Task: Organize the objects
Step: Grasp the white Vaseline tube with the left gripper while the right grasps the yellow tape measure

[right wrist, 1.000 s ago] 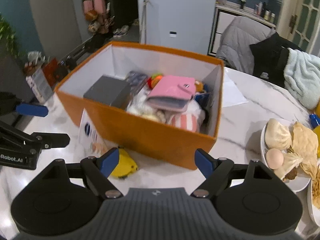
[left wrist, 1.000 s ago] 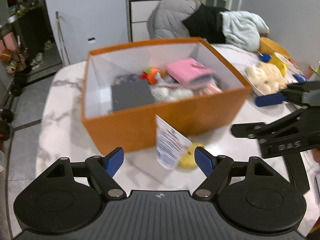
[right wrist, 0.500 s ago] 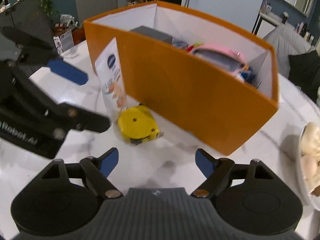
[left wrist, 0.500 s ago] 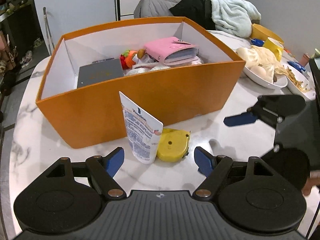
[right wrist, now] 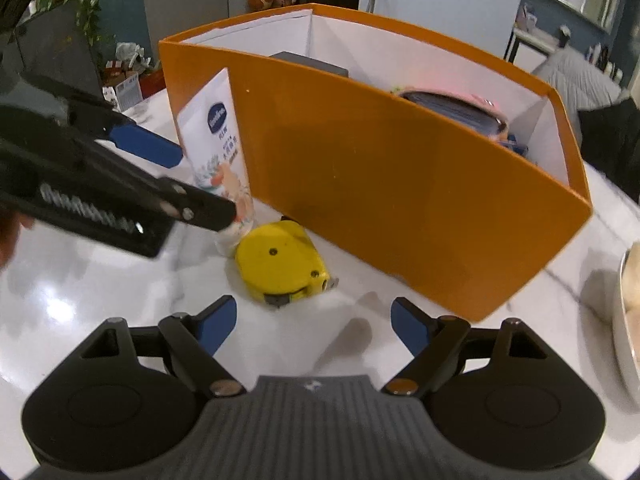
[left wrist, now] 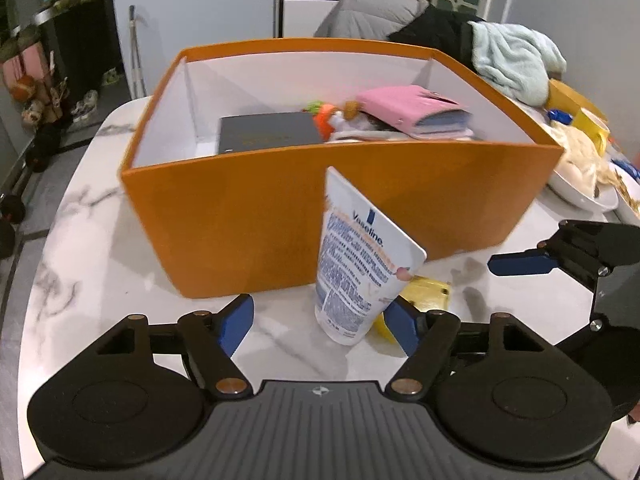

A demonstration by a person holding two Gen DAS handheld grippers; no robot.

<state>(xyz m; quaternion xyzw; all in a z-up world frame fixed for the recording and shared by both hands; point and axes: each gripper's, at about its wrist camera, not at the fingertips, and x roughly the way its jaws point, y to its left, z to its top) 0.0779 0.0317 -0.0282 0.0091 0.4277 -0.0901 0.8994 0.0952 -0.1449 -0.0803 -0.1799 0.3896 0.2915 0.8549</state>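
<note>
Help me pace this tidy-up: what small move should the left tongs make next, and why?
Probably ease the left tongs a little further forward and close them on the lotion tube. The tube stands upright on the marble table in front of the orange box, already between the closing jaws, though the pads do not press it yet. The yellow tape measure lies beside it.

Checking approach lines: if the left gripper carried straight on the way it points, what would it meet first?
Most likely the standing white lotion tube, which sits just ahead between the open jaws, nearer the right one. The yellow tape measure lies beside it, the orange box behind. Depth is hard to judge.
</note>
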